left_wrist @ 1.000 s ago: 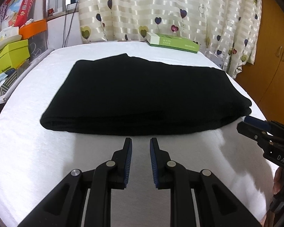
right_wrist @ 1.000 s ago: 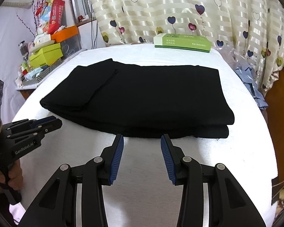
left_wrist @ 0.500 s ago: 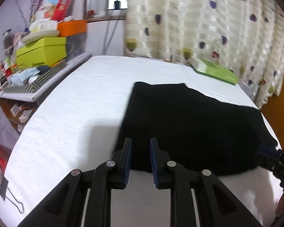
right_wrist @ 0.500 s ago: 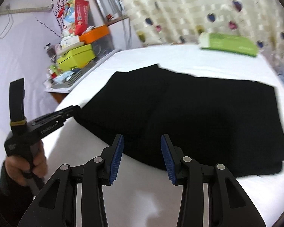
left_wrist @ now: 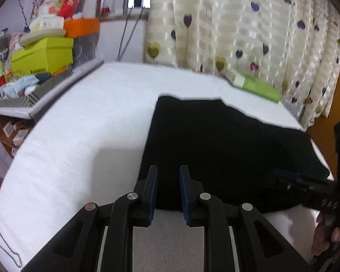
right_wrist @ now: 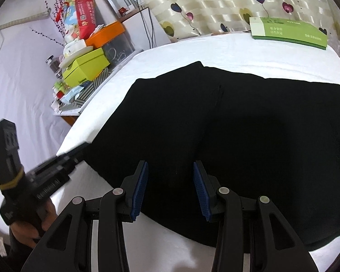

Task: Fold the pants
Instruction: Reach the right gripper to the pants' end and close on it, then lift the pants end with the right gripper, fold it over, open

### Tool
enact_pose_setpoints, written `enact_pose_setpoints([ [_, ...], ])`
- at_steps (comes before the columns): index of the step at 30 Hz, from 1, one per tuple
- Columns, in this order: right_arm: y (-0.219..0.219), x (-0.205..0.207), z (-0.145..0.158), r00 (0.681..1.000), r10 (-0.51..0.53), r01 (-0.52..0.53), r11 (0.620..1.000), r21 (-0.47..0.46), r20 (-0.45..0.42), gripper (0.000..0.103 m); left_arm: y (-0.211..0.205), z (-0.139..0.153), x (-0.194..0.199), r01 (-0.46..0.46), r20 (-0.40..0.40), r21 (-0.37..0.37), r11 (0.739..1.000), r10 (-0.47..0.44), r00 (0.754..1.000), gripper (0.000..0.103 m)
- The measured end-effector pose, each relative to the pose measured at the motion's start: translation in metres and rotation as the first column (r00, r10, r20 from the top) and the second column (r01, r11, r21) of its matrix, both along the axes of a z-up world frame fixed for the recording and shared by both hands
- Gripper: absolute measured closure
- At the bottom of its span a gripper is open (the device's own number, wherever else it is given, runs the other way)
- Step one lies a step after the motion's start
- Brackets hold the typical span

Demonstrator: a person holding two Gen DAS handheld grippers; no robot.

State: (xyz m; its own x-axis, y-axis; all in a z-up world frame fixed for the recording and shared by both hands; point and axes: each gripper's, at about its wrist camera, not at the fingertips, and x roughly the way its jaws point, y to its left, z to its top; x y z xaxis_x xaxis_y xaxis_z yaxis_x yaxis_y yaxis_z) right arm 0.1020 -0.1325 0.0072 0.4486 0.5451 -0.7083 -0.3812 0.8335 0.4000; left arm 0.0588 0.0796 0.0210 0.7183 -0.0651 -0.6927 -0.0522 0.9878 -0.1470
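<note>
On the white table [left_wrist: 83,117], black pants [right_wrist: 249,136] lie folded flat.

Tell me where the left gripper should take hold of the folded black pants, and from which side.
Grip the pants at the near left corner, where the stacked edges meet the white table. Come in low from the near side: the left gripper already sits open over that edge, so its fingers could probably pinch all the layers there.
</note>
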Motion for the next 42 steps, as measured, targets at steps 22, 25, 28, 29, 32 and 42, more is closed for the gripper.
enact_pose_setpoints([
  [22, -0.027, -0.012, 0.01, 0.997, -0.057, 0.06, 0.997, -0.053, 0.056, 0.09, -0.006, 0.003, -0.012, 0.058, -0.021, -0.002, 0.998, -0.058, 0.998, 0.077],
  [25, -0.054, -0.027, 0.015, 0.992, -0.1, 0.103, 0.994, -0.031, 0.077, 0.09, -0.005, 0.006, -0.019, 0.052, -0.016, -0.007, 0.999, -0.052, 0.999, 0.076],
  [28, -0.081, -0.047, 0.015, 0.984, -0.152, 0.157, 0.987, -0.045, 0.094, 0.09, -0.011, 0.006, -0.02, 0.055, -0.023, 0.002, 0.998, -0.055, 0.998, 0.076],
  [29, -0.09, -0.054, 0.014, 0.981, -0.172, 0.176, 0.983, -0.045, 0.089, 0.086, -0.014, 0.006, -0.02, 0.06, -0.027, 0.004, 0.998, -0.06, 0.998, 0.076],
  [32, -0.119, -0.072, 0.012, 0.968, -0.24, 0.242, 0.97, -0.032, 0.07, 0.053, -0.028, 0.007, -0.023, 0.092, -0.029, 0.005, 0.996, -0.092, 0.995, 0.076],
  [42, -0.2, -0.082, -0.002, 0.893, -0.445, 0.45, 0.882, 0.141, -0.068, 0.046, -0.083, 0.001, -0.033, 0.206, -0.04, 0.034, 0.978, -0.205, 0.978, 0.076],
])
